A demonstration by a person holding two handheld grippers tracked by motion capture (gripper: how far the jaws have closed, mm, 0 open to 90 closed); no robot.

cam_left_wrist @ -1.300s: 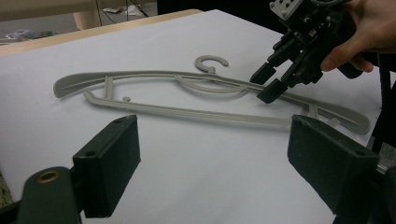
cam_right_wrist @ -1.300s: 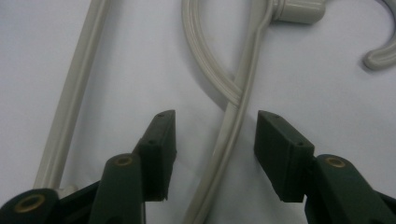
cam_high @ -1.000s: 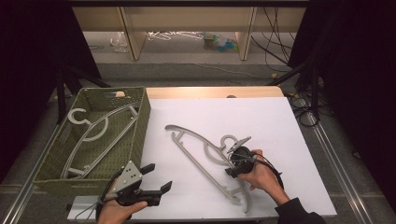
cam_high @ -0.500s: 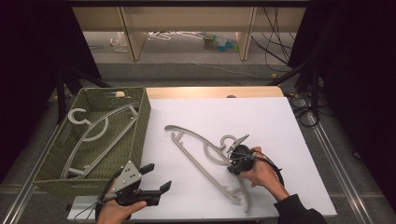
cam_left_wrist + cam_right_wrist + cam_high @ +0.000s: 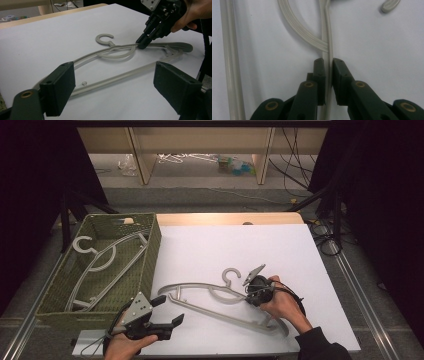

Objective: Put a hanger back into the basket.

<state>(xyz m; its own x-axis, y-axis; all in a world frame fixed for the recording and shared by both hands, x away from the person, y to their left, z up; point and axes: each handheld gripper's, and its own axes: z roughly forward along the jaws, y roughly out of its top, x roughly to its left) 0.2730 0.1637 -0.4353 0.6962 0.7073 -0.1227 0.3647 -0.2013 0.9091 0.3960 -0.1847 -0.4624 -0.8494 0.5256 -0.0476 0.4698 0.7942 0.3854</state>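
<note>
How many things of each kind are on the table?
Grey hangers: 2, one on the white sheet, one in the basket.
Green woven basket: 1.
Hand-held grippers: 2, left, right.
Total: 5.

From my left gripper (image 5: pixel 113 92), jaws standing wide apart, I look across the white table sheet (image 5: pixel 50 37) at a grey plastic hanger (image 5: pixel 117 53) lying flat. Its hook points away from me. On the hanger's upper arm, just right of the hook's neck, the right gripper (image 5: pixel 140 45) is clamped, with a hand (image 5: pixel 197 11) behind it.
</note>
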